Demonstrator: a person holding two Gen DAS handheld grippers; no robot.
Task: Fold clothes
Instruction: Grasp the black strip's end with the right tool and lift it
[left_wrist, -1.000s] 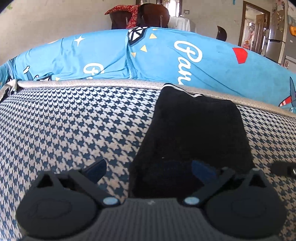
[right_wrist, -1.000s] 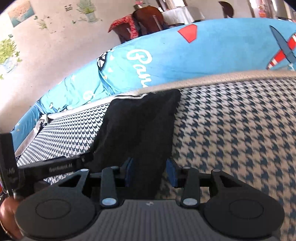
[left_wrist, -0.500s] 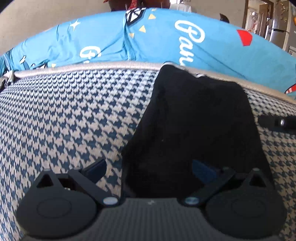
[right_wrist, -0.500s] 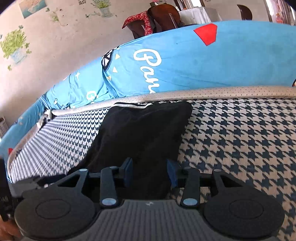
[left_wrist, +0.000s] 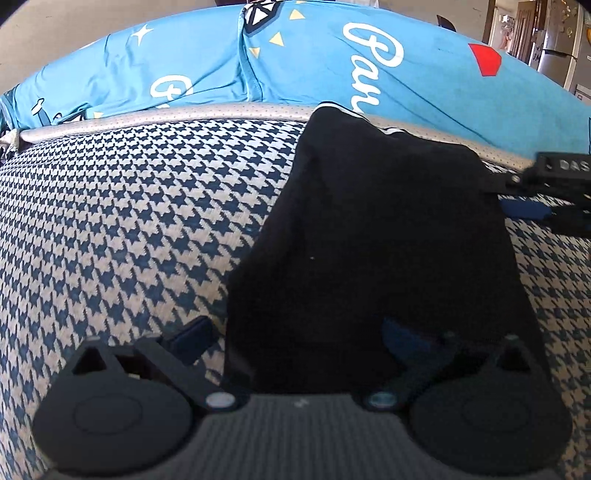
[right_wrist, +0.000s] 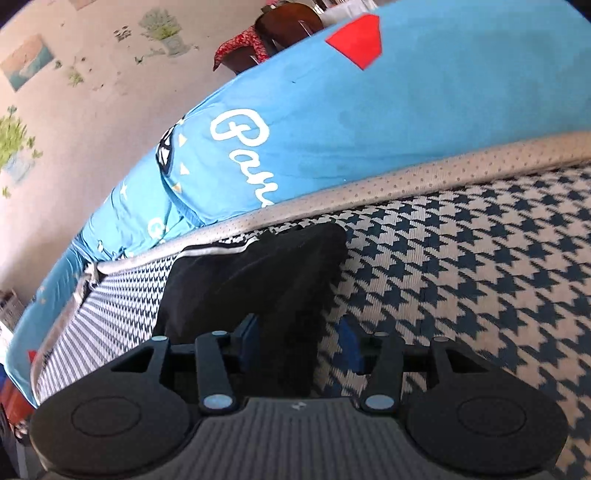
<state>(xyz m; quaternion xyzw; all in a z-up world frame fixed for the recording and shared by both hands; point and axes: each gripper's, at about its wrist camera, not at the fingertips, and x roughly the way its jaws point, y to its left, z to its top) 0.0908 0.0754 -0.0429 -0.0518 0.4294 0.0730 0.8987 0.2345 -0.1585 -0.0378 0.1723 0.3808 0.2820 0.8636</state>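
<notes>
Just one black garment (left_wrist: 388, 236)

Bright daylight, fisheye-bent edges, slight blur

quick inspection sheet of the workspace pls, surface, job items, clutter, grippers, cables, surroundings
surface: houndstooth cushion with a grey piped edge.
job's things: black garment lying folded on the cushion, white trim at its far end.
clutter: nothing seen.
grippers: left gripper open, straddling the garment's near edge; right gripper open, garment's edge between its fingers, not pinched.
cables: nothing seen.
surroundings: blue printed cover behind the cushion; wall with plant stickers; wooden chair.
</notes>
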